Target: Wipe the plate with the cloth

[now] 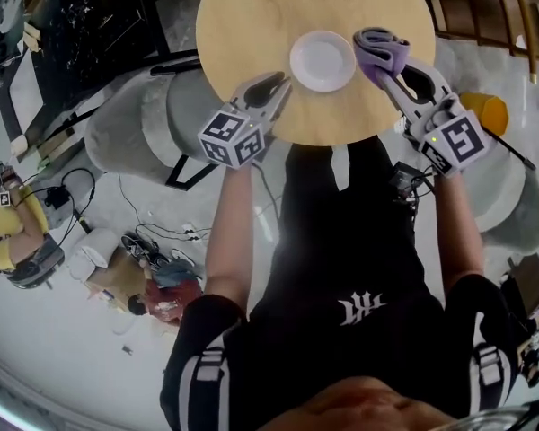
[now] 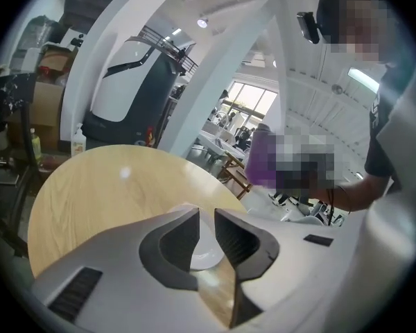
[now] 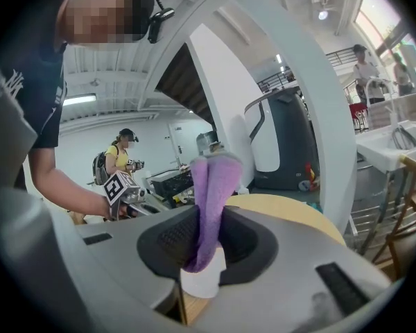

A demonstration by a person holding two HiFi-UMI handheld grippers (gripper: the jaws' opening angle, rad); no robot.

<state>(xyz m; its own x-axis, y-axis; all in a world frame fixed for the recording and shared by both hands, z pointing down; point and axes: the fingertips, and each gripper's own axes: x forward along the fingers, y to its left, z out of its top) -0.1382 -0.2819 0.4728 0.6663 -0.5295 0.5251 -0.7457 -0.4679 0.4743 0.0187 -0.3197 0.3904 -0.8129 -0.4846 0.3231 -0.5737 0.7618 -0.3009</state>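
Plate (image 1: 322,61), white and bare, sits flat on round wood table (image 1: 251,25), on the side nearest the person.

L gripper (image 1: 277,83) lies just left of plate and a bit nearer the person, tips aimed at its rim. From head view the tips look to be touching the rim, but that's not certain at this angle. In left gripper view, L gripper (image 2: 206,217) is unclenched: jaws a narrow gap apart, nothing pinched between the pads. Plate (image 2: 206,255) shows white through that gap, low down, w/ table (image 2: 104,193) spreading out left of plate.

R gripper (image 1: 393,72) is just right of plate, clenched on cloth (image 1: 382,52). Cloth is purple, folded and bunched past the jaw tips, and it sits beside plate's right rim, not over plate. In right gripper view, R gripper (image 3: 209,220) has both pads pressed on cloth (image 3: 215,179), which stands up above them as a doubled strip.

Both grippers reach in from the person's side of plate, angled toward each other, plate between them.

Bkgd: white-and-dark machine (image 2: 132,92) stands past the table, well beyond plate. A second person in yellow top (image 3: 118,159) stands far off from plate, seen in right gripper view.
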